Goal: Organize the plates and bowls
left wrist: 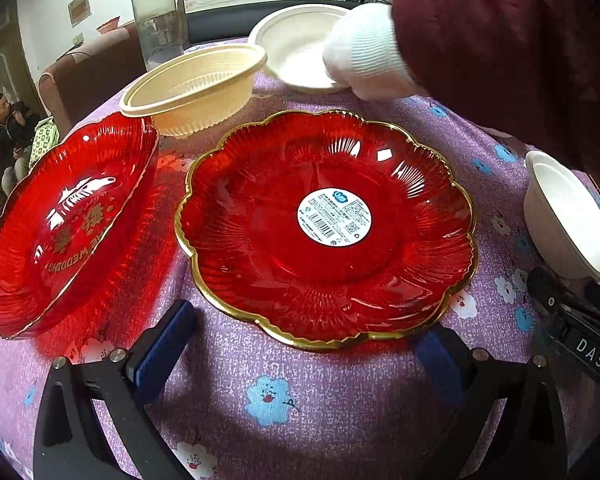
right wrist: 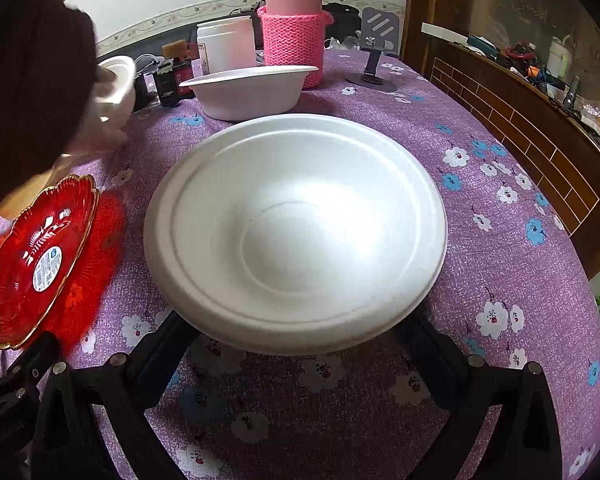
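Seen from the left gripper (left wrist: 300, 344), whose jaws are spread wide with nothing between them, a red plate with gold lettering (left wrist: 66, 220) is found off its left finger, tilted up on one edge; directly ahead, just beyond the fingertips, a gold-rimmed red plate (left wrist: 324, 224) with a round label lies flat on the purple flowered tablecloth (left wrist: 228, 380); farther ahead a cream plastic bowl (left wrist: 196, 88) leans, and a white bowl (left wrist: 296, 48) is touched by a white-gloved hand (left wrist: 360, 56); off the right finger a small white bowl (left wrist: 568, 216) is seen; ahead of the right gripper (right wrist: 296, 340), also spread wide, a large white bowl (right wrist: 296, 232) rests above the finger gap, contact not discernible; beyond it another white bowl (right wrist: 252, 90) stands.
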### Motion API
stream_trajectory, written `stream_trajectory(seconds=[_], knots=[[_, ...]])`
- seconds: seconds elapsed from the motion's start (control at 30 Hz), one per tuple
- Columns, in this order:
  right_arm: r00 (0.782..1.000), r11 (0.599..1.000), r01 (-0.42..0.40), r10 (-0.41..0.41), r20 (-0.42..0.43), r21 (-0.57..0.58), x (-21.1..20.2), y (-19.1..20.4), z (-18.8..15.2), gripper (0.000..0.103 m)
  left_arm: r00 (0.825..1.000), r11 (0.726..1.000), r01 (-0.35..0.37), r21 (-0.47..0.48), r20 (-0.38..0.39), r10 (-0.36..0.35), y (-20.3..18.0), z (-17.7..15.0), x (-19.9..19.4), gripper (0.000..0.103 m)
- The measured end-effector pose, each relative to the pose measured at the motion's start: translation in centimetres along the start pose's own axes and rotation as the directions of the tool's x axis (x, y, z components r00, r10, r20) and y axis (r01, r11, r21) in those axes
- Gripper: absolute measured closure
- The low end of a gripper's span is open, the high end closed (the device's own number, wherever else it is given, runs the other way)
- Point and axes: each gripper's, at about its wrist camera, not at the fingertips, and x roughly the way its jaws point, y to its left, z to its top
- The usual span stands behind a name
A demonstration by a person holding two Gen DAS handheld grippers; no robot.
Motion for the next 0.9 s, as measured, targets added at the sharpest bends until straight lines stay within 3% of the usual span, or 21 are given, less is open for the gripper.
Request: stream_trajectory(seconds=[0.9], knots=[[1.0,1.0,0.0,0.0,0.0,0.0,0.0,0.0,0.0,0.001,1.0,1.0,0.002,0.009,-0.015,-0.001,0.2,-0.4,-0.2,0.0]])
